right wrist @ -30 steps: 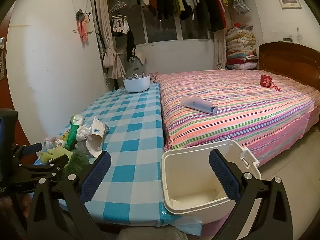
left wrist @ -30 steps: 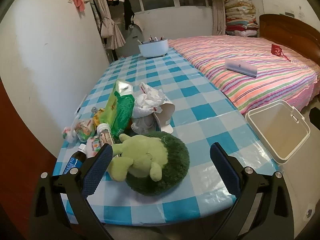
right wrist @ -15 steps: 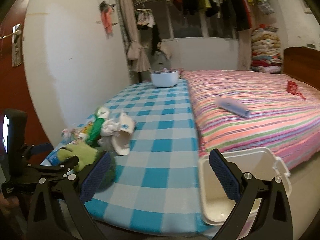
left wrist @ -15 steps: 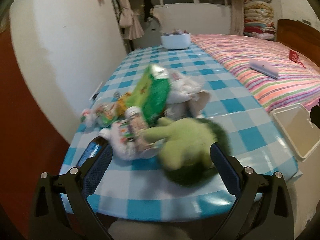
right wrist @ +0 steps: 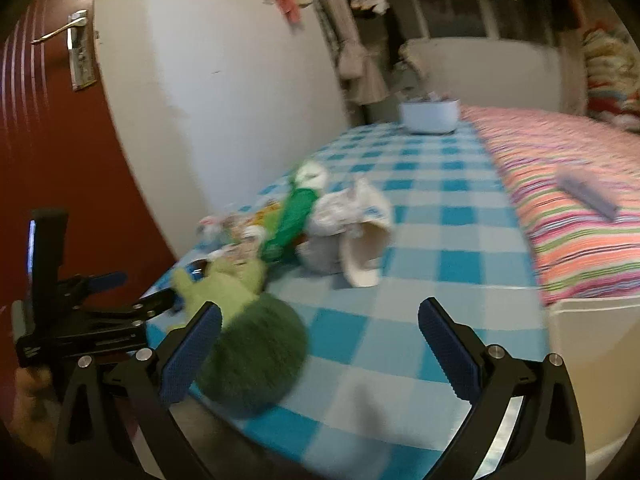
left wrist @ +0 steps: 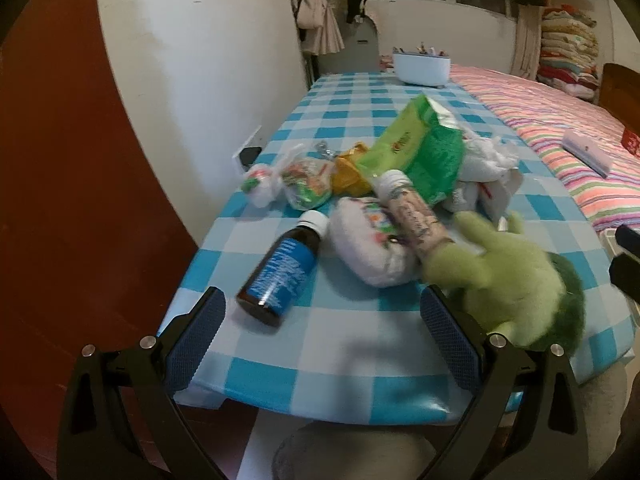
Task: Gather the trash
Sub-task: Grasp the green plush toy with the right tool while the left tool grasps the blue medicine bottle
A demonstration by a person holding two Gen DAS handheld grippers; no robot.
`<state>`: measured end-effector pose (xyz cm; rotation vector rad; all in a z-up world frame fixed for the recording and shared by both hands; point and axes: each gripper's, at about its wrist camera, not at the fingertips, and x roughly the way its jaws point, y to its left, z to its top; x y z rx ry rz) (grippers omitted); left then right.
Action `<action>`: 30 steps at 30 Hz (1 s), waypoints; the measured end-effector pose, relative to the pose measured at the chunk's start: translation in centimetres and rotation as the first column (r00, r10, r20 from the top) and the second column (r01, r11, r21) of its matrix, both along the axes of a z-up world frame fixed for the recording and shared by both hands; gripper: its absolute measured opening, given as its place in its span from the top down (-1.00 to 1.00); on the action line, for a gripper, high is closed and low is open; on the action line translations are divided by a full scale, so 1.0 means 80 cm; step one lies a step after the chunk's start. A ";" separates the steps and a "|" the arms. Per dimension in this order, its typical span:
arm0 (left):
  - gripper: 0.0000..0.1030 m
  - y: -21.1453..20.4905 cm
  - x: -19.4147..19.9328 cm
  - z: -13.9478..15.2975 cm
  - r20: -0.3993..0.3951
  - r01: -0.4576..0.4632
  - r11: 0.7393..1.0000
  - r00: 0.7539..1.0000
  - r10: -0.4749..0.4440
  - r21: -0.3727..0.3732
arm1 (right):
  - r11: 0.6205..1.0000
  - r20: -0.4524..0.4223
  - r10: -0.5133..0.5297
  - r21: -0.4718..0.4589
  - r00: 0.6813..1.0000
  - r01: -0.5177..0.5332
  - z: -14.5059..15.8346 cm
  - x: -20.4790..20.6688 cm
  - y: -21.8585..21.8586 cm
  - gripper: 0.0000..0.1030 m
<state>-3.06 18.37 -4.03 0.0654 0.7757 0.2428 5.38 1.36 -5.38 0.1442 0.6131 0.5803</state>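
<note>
A pile of trash lies on the blue checked table (left wrist: 352,128): a dark bottle with a blue label (left wrist: 280,270), a white wrapper (left wrist: 370,246), a printed tube (left wrist: 412,210), a green bag (left wrist: 420,148), small plastic bags (left wrist: 292,180) and crumpled white paper (left wrist: 486,172). My left gripper (left wrist: 322,330) is open and empty, just short of the bottle. My right gripper (right wrist: 320,346) is open and empty over the table's near edge. The white bin (right wrist: 596,364) stands at the right, beside the table.
A green plush toy (left wrist: 516,280) lies at the table's near right corner, also in the right wrist view (right wrist: 248,344). A white tub (left wrist: 422,66) stands at the far end. A striped bed (left wrist: 568,128) runs along the right. A wall and red door (right wrist: 52,128) are left.
Both grippers have swung left. The left one has come closer to the trash pile, now facing the dark bottle. The bin has slid to the right edge of the right view.
</note>
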 end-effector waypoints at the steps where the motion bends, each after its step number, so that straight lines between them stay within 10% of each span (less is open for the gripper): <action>1: -0.87 0.002 0.000 -0.001 0.000 0.000 1.000 1.000 0.000 0.001 | 1.000 -0.008 0.030 0.008 1.000 -0.030 -0.002 0.000 0.007 -0.86; 24: -0.87 0.070 0.022 -0.011 -0.062 -0.036 0.997 0.998 0.032 -0.063 | 0.963 -0.044 0.133 -0.229 0.990 -0.139 -0.043 0.015 0.088 -0.86; 30: -0.87 0.079 0.046 -0.027 -0.117 -0.029 0.997 0.993 0.021 -0.068 | 0.970 -0.055 0.152 -0.183 0.987 -0.160 -0.044 0.012 0.082 -0.54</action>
